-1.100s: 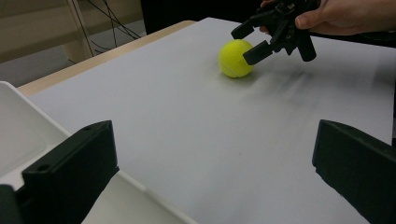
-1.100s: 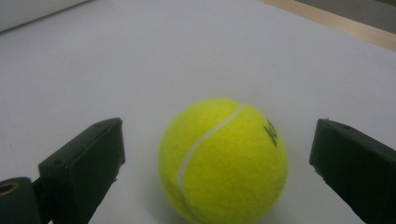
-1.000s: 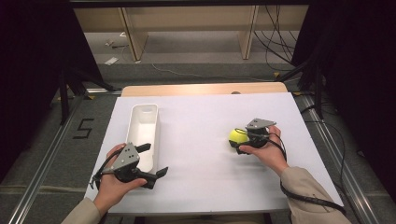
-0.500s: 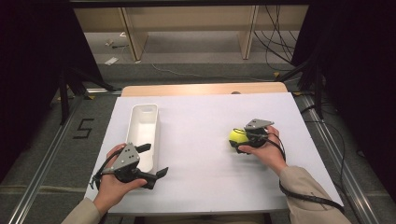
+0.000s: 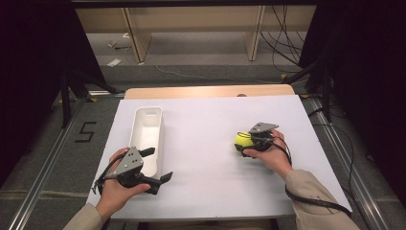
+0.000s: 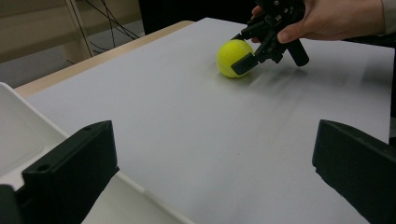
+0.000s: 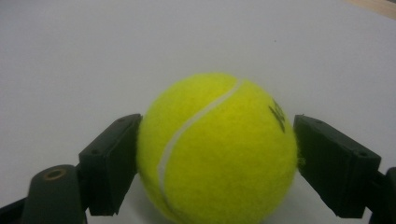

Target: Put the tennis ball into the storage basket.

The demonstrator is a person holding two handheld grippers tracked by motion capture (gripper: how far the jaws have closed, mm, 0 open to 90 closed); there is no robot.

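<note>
We see the fuzzy yellow tennis ball pinched between the right claw jaws, white oblong plastic bin well left beside the wide-open, empty left claw.

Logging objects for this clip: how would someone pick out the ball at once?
Start at the white table and go to its right side. The tennis ball sits between the right tool jaws, the sole bright yellow, fuzzy sphere, unlike the long white tray at left.
</note>
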